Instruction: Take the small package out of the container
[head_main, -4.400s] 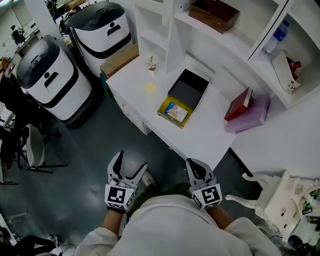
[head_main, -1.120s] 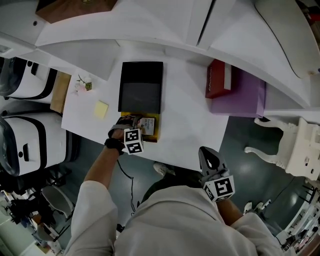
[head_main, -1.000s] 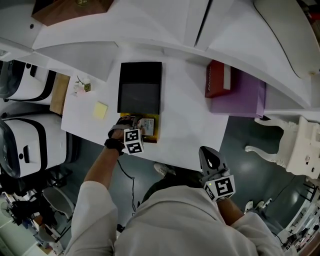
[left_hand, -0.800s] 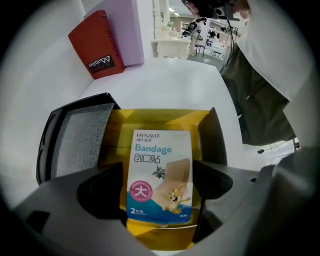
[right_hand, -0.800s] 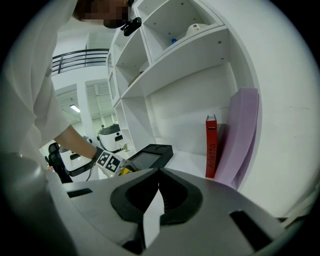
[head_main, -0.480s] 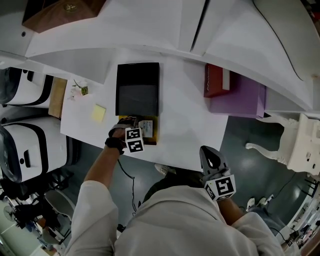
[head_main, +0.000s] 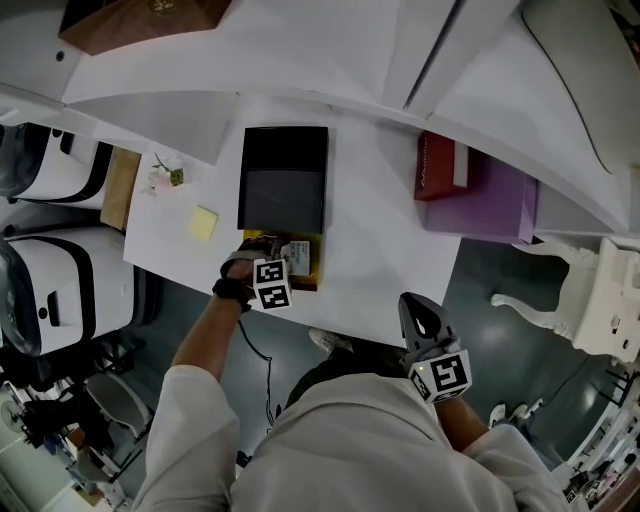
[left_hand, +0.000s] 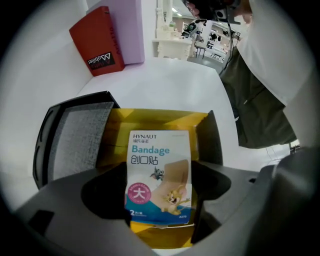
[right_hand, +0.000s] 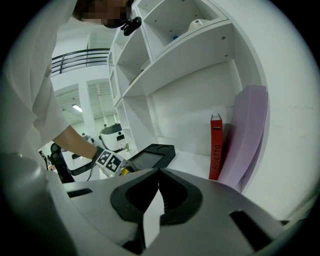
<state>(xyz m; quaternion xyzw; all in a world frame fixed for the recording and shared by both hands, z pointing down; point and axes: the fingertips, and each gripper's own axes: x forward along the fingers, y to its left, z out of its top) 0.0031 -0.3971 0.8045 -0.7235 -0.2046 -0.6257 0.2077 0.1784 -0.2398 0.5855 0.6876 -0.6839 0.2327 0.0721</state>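
At the left of the white desk (head_main: 375, 250) lies a yellow sticky note (head_main: 203, 222), untouched and well apart from the work. Just right of it, the black lid (head_main: 283, 180) lies flat, and the open yellow container (left_hand: 155, 116) sits touching the lid's near end, at the desk's front edge.

The small bandage package (left_hand: 159, 150) lies flat inside that container, printed face up. Its long axis runs along the container's length, from the desk's front edge toward the lid. The left gripper (left_hand: 160, 175) hangs straight down over it. Its jaws stand nearly at their widest and have just been closing a little, with the package between them. One jaw stands at each long edge, so the grip would go across the short width. The pads look close to those edges, yet no firm pinch shows, and the package still looks to rest on the container's floor.

My judgement is that the coming move turns on this fit: the jaws must meet both long edges squarely before any lift, since a flat, thin pack could slip or buckle.

Further right, a red book (head_main: 438, 170) leans on a purple box (head_main: 500, 195). The right gripper (right_hand: 159, 174) waits off the desk's front edge with its jaws pressed together on nothing, much farther from the package than the left.
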